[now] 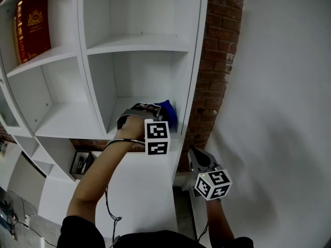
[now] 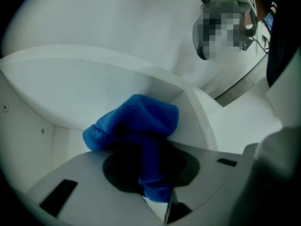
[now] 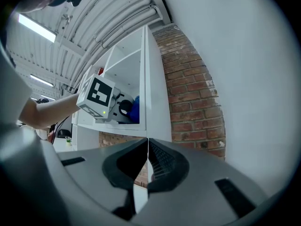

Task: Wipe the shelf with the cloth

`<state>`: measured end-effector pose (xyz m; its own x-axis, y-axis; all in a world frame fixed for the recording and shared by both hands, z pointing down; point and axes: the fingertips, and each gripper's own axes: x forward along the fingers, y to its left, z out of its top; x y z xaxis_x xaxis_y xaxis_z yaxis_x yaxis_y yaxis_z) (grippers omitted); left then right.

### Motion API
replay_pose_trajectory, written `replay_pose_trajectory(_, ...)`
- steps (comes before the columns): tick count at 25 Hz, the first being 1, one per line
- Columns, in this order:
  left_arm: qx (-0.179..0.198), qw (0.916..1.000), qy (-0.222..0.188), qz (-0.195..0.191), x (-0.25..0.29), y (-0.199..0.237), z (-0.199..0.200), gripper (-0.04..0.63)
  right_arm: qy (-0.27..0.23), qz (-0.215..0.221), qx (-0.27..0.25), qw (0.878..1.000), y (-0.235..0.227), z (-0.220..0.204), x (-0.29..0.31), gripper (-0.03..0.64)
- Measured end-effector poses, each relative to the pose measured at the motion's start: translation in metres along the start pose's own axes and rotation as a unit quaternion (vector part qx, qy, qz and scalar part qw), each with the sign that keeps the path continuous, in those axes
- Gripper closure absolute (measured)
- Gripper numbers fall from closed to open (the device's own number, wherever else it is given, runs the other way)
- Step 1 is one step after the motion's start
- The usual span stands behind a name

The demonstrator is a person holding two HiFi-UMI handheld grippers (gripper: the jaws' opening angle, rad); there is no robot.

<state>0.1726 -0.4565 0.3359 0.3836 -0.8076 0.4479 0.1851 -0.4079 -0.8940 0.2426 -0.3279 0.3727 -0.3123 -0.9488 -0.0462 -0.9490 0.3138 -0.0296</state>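
While I keep left gripper (image 1: pixel 156 109) inside lower right cubby of shelf (image 1: pixel 67 119), jaws pinched tight on blue cloth (image 1: pixel 168 113), I judge wiping under way, early or midway. Cloth bunched low in cubby, near right wall. Other cubbies look unvisited; can't tell clean from dusty. Right gripper (image 1: pixel 198 158) idle below, beside brick wall (image 1: pixel 218 61), jaws pressed together, nothing between. Cloth: fluffy terry, soft crumpled lump. Shelf: smooth white boards, square cells.
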Motion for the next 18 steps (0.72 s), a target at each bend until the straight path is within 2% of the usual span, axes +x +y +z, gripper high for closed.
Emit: replay_pose_trajectory(18,-0.032,0.9978,0.057,0.006,-0.008,-0.004,-0.054,0.508,-0.006,0.028,0.010,1.000,0.018,-0.003,0.012,0.597)
